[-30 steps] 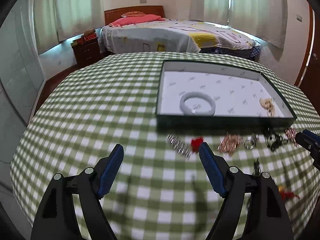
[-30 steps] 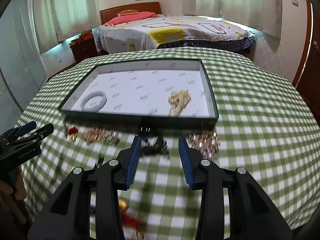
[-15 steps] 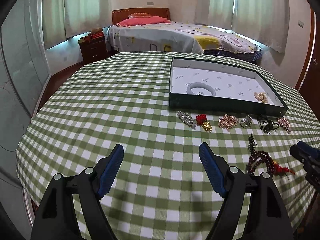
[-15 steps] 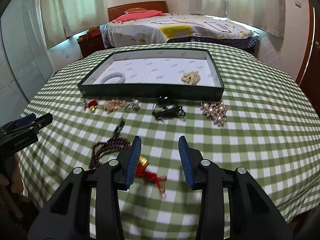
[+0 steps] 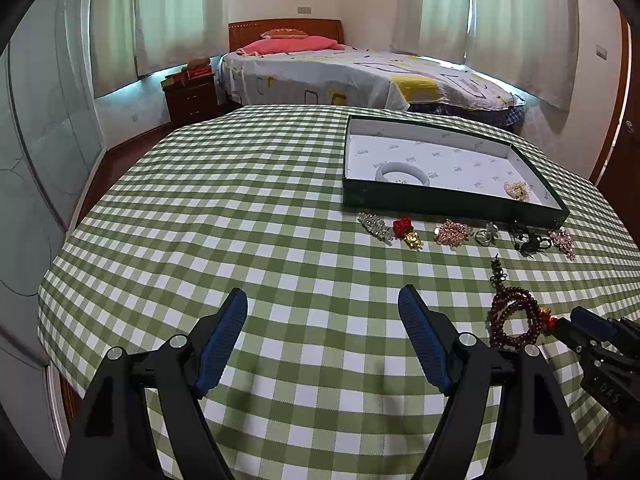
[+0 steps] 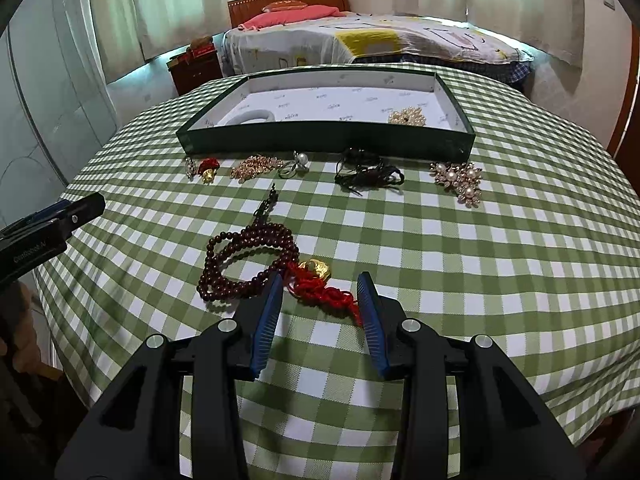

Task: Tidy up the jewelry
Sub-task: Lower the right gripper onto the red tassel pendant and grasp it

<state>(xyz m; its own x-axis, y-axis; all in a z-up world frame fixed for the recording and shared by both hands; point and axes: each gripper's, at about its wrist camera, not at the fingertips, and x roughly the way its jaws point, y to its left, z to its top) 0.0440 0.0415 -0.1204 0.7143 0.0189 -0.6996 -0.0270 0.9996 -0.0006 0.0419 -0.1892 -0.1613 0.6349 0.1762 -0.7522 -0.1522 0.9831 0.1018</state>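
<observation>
Left gripper (image 5: 322, 300): jaws wide, empty, above bare checked tablecloth (image 5: 240, 208).
Bead bracelet (image 6: 248, 264): coiled near table edge (red tassel (image 6: 320, 294) between right gripper's tips).
Right gripper (image 6: 320, 292): jaws partly spread, holding nothing.
Tray (image 6: 320, 136): behind a row of brooches; white bangle (image 6: 252, 116) inside.

Two wrist views, low over your checked table (image 5: 240, 208) — both facing the bed (image 6: 360, 40).

Your left camera sits back near the table's edge, left of the tray (image 5: 440, 196); your right one looks from closer to the beads (image 6: 248, 260). Both share tray, jewelry row and beads — each catches the other gripper at its border.
</observation>
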